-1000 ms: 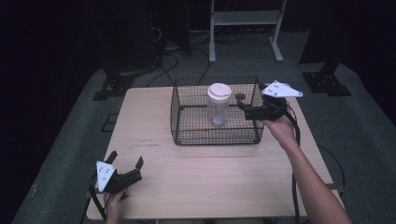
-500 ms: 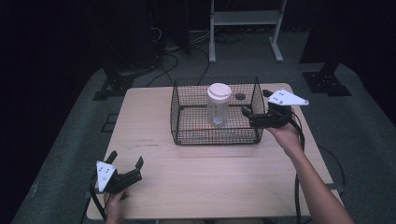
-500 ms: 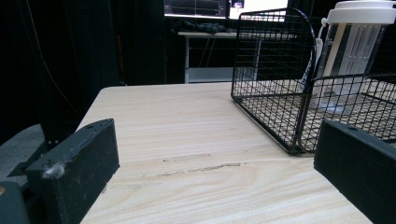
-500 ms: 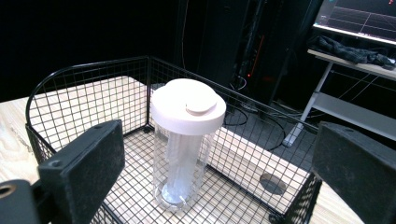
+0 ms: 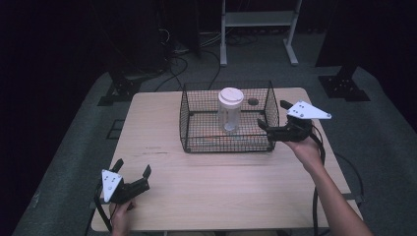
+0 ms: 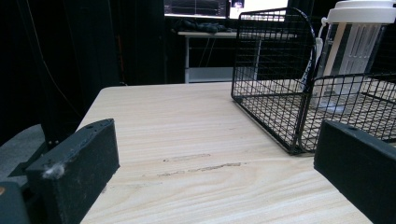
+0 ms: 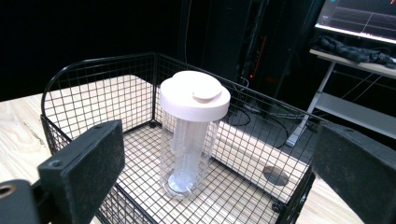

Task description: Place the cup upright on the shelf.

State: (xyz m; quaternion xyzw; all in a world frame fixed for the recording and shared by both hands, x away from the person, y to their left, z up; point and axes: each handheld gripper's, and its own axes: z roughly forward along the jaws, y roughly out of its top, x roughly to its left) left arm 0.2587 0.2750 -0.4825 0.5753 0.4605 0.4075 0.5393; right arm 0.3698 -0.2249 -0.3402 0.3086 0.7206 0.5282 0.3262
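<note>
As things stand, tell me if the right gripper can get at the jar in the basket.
Probably yes. The right gripper is open at the basket's right rim, the jar stands upright inside, and the basket has no top. It would have to go over the wall, not through it.

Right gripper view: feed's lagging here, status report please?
Right gripper open at basket rim. Jar upright inside, lid on, untouched. Left gripper open, idle. Nothing blocking.

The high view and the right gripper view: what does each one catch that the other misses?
High view: the left gripper open over the table's near corner, and the person's right hand.

Right gripper view: the raised tab on the jar's lid and a lit monitor behind.

Both: the clear jar upright in the wire basket, and the right gripper, open at the basket's side.
</note>
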